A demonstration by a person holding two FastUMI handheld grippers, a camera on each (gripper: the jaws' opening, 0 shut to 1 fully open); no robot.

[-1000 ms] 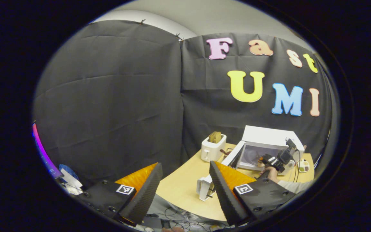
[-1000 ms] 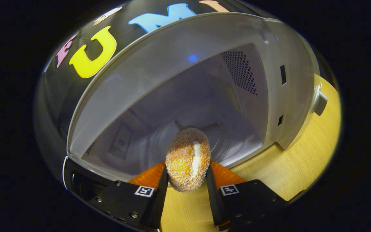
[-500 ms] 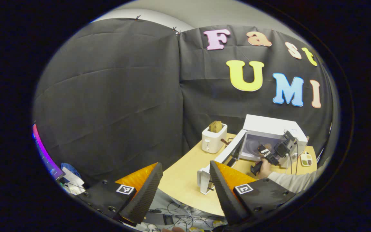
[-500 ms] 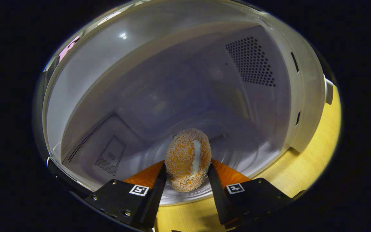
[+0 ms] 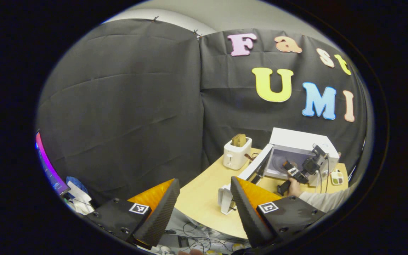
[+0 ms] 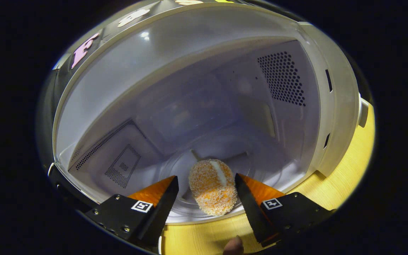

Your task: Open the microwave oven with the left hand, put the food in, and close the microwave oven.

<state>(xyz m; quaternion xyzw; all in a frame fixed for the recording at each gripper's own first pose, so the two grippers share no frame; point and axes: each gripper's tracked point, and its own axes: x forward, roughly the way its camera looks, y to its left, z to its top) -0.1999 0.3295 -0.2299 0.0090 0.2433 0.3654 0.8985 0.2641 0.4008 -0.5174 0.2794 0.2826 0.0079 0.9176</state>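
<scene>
In the left gripper view, the microwave (image 5: pixel 301 148) stands at the far right of the table (image 5: pixel 200 202), against the booth wall, its door (image 5: pixel 257 164) swung out to its left. The toaster (image 5: pixel 237 156) stands left of the door, also near the wall. A small stand (image 5: pixel 225 200) sits nearer the table's front edge. The right gripper (image 5: pixel 290 171) is before the microwave's mouth.

In the right gripper view, the food (image 6: pixel 213 191) lies on the turntable (image 6: pixel 260 177) inside the microwave (image 6: pixel 335 117), between the gripper's (image 6: pixel 207 198) spread fingers, touching neither.
</scene>
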